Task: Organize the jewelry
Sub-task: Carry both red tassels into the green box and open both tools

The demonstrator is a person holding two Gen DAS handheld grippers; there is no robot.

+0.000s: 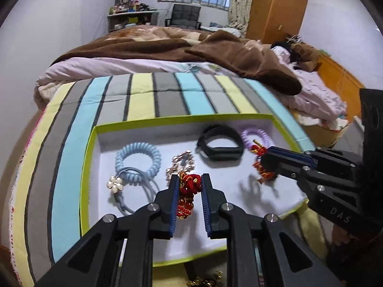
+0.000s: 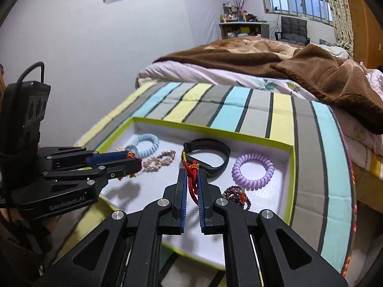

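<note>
A shallow white tray with a lime rim (image 1: 89, 157) (image 2: 291, 167) lies on a striped cushion. My left gripper (image 1: 190, 179) (image 2: 136, 161) is shut on a red and gold beaded knot bracelet (image 1: 189, 186) above the tray floor. My right gripper (image 2: 191, 175) (image 1: 264, 161) is shut on a red cord bracelet with a gold clasp (image 2: 192, 174) (image 1: 259, 150), also held over the tray. In the tray lie a blue coil hair tie (image 1: 137, 159), a rose-gold chain bracelet (image 2: 159, 160), a black watch band (image 1: 221, 146) and a purple coil hair tie (image 2: 253, 171).
A blue elastic with a pearl flower (image 1: 115, 184) lies at the tray's left. A dark purple bead bracelet (image 2: 235, 196) lies by my right fingers. Gold items (image 1: 205, 281) sit below the tray's near edge. A bed with a brown blanket (image 1: 167, 45) is behind.
</note>
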